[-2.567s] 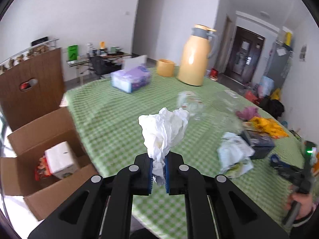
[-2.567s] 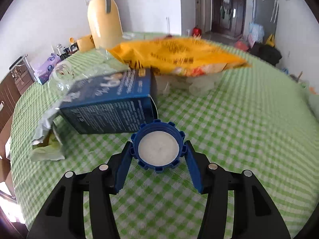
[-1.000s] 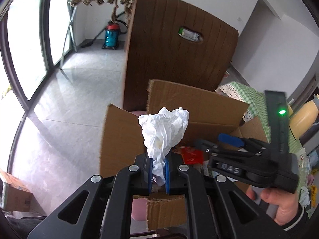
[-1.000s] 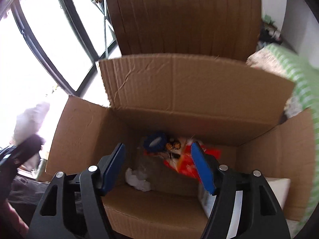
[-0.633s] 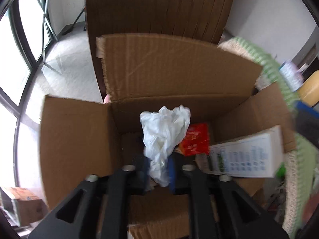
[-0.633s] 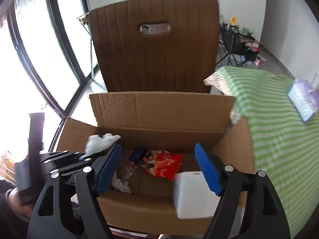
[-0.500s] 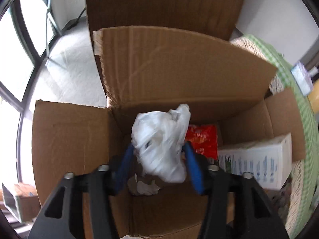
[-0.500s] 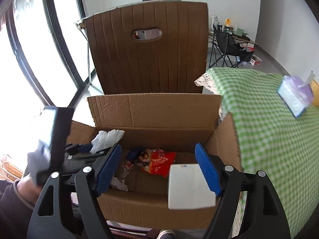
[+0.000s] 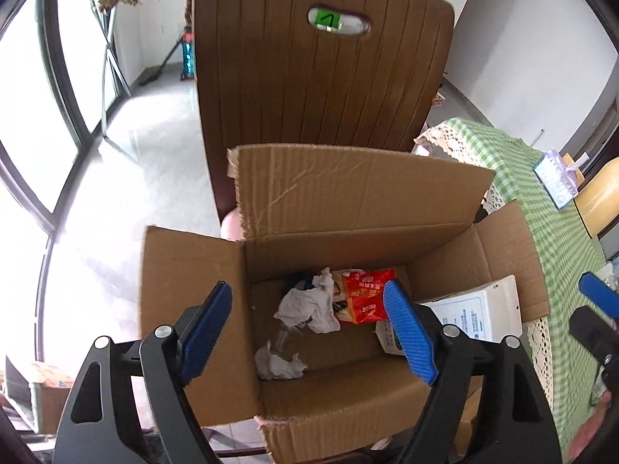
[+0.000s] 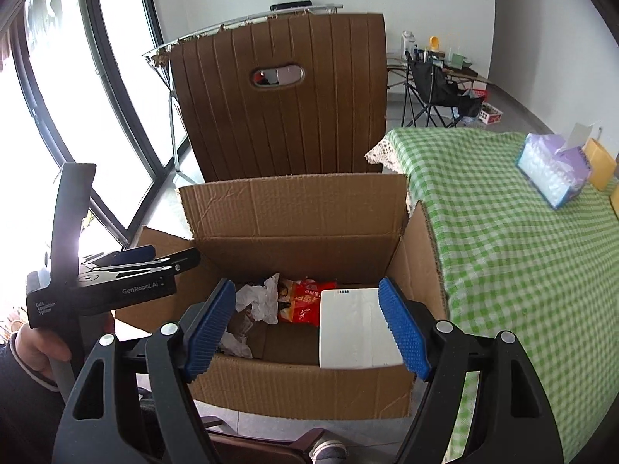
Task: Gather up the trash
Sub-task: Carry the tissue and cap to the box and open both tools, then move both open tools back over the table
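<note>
An open cardboard box [image 9: 348,201] [image 10: 301,216] stands beside the table, in front of a brown chair. Inside lie a crumpled white tissue [image 9: 307,305] [image 10: 259,297], a smaller white wad [image 9: 278,363], a red snack wrapper [image 9: 363,299] [image 10: 305,303] and a white carton [image 9: 472,315] [image 10: 354,328]. My left gripper [image 9: 309,332] is open and empty above the box; it also shows in the right wrist view [image 10: 154,259]. My right gripper [image 10: 307,328] is open and empty above the box's near edge.
A brown slatted chair back [image 9: 321,69] [image 10: 282,96] rises behind the box. The green checked table [image 10: 514,232] is to the right, with a purple tissue pack [image 10: 553,170] on it. Floor and tall windows lie to the left.
My left gripper opened over the box and the white tissue fell in beside the red wrapper. My right gripper drew back a little, still open.
</note>
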A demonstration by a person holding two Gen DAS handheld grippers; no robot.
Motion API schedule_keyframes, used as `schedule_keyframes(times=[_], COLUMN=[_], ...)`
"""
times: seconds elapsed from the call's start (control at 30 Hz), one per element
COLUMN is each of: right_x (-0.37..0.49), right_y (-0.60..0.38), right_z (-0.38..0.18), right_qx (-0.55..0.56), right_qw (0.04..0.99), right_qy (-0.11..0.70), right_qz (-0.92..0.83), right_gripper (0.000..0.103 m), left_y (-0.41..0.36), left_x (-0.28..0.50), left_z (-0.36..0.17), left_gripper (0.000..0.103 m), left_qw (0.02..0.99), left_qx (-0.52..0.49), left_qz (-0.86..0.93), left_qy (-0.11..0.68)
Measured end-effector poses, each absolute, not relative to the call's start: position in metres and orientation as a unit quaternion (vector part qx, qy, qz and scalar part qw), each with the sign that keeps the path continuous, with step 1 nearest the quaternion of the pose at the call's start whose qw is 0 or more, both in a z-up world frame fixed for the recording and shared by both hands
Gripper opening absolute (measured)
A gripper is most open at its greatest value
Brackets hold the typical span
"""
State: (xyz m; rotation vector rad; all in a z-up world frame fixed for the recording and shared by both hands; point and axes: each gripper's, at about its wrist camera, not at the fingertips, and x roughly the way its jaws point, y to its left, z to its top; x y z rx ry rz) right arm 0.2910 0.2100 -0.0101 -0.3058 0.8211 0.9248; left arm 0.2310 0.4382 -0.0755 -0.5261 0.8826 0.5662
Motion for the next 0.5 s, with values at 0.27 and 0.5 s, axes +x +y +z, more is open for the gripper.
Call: schedule_keyframes(times=[0.27,0.5], right_x=[0.277,0.266], right_y=[0.166,0.105], right_z=[0.019,0.041], right_qx=[-0.119,-0.1], right_qw=[0.827,0.857], right_qy=[0.354,0.322], right_qz=[0.42,0.391], right_gripper=[0.077,0.077], left_y=[0.403,0.352], left_x=[0.191,0.156], left_z=[-0.019,0.03], left_gripper=[0.079,0.086], left_qw=[0.863,0.89], left_qx=[-0.206,-0.164], left_qz=[0.302,0.32], left_qy=[0.349,0.281])
